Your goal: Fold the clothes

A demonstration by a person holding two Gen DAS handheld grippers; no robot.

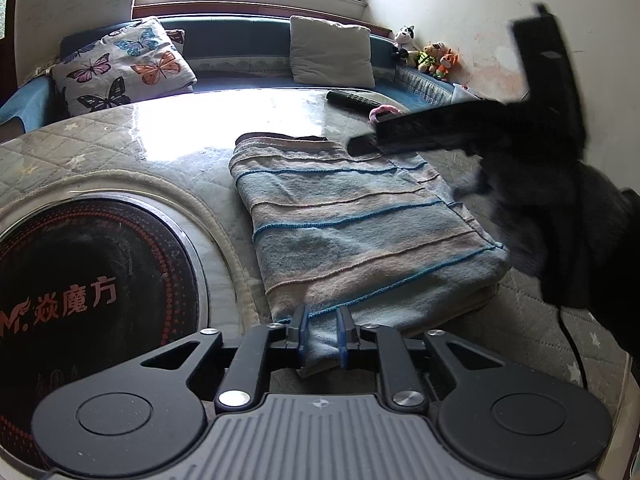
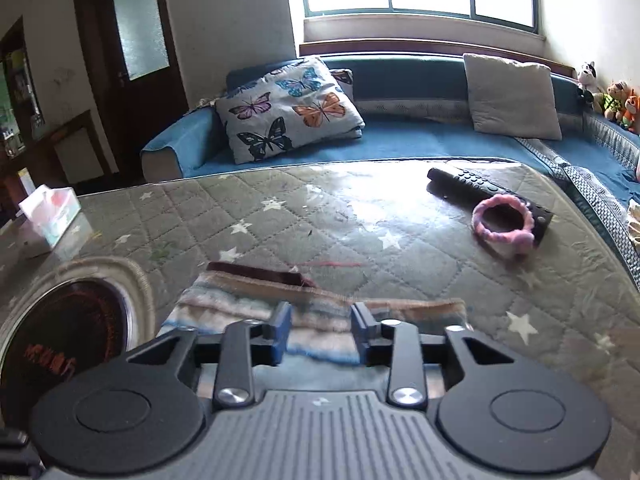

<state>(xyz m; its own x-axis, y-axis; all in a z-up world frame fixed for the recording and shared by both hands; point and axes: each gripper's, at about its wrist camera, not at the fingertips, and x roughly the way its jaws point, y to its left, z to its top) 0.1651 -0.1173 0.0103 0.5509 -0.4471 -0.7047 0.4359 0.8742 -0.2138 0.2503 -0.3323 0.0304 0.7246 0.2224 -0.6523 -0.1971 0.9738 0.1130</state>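
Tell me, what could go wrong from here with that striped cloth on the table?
The left gripper pinches only a corner of the folded striped cloth, so a pull might undo the layers. The right gripper hangs open over the far edge; a sweep forward could knock the pink ring or the remote.

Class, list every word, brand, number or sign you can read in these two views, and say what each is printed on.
"焱魔方", after a stylised "M." logo: on the black round cooktop set into the table, left wrist view.
Same print in the right wrist view: too blurred to read.
Remote control buttons: too small to read.
Tissue box: no readable print.
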